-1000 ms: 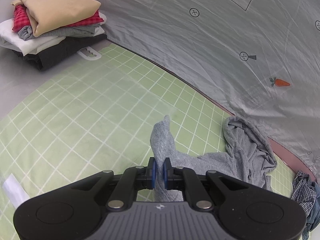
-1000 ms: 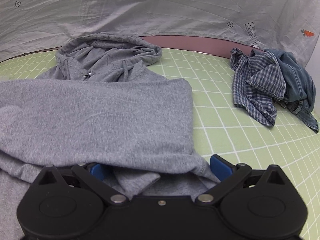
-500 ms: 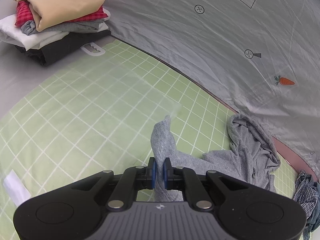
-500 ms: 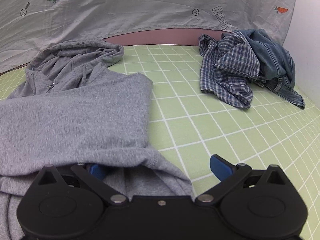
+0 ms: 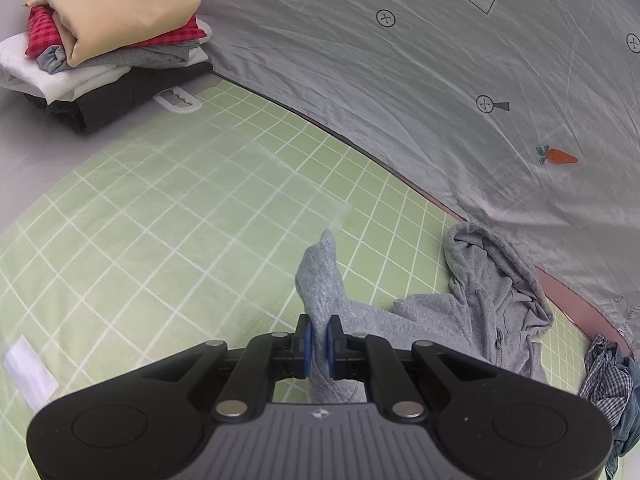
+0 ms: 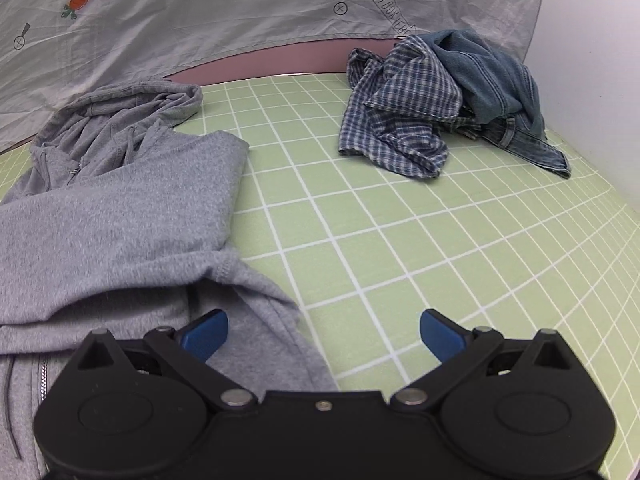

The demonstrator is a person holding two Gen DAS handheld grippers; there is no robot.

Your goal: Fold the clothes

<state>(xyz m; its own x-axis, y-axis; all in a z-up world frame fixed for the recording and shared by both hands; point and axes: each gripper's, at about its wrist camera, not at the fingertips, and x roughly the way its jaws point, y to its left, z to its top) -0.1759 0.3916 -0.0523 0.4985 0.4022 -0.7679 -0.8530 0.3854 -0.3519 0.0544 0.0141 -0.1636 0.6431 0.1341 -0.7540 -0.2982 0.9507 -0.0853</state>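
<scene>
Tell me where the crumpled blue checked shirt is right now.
In the right wrist view, the crumpled blue checked shirt lies at the far right of the green grid mat, heaped against the blue denim garment and apart from the grey zip hoodie.

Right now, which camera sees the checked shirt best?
The right wrist view. There the checked shirt lies crumpled in full sight on the green mat, against the jeans. The left wrist view catches only a small piece of it at the far right edge, squeezed by the lens.
</scene>
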